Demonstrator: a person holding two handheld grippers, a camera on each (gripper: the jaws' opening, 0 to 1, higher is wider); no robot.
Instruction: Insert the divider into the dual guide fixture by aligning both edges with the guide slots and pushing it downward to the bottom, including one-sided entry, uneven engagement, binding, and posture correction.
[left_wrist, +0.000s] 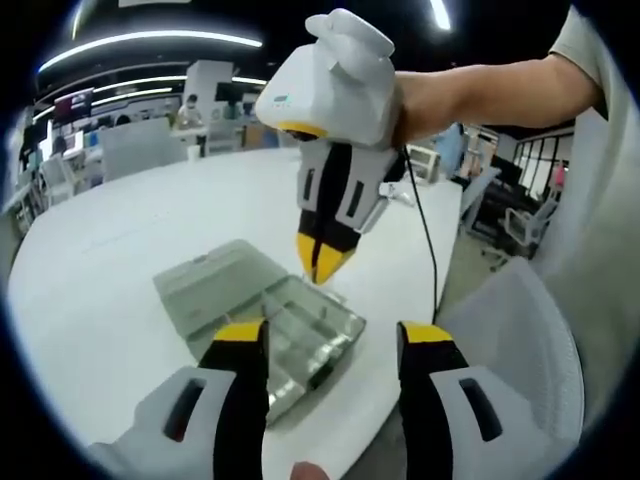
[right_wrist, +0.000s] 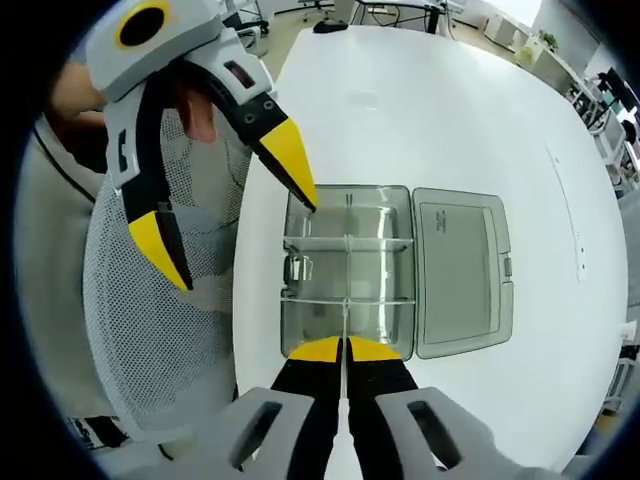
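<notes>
A clear plastic compartment box (right_wrist: 380, 215) lies on the white table (right_wrist: 420, 100), its lid (right_wrist: 460, 270) folded open flat beside it. Clear cross walls stand inside the tray. My right gripper (right_wrist: 345, 350) hangs over the tray's near edge, shut on a thin clear divider (right_wrist: 345, 322) that I see edge-on and that points down into the tray. In the left gripper view the right gripper (left_wrist: 322, 262) hovers tip-down just above the box (left_wrist: 270, 310). My left gripper (left_wrist: 333, 335) is open, near the table edge beside the box; it also appears as the left gripper (right_wrist: 225, 200).
The table edge (left_wrist: 400, 400) runs close to the box on the person's side. A black cable (left_wrist: 430, 240) trails from the right gripper across the table. A grey mesh chair back (right_wrist: 160, 340) sits at the edge. Desks and chairs stand far behind.
</notes>
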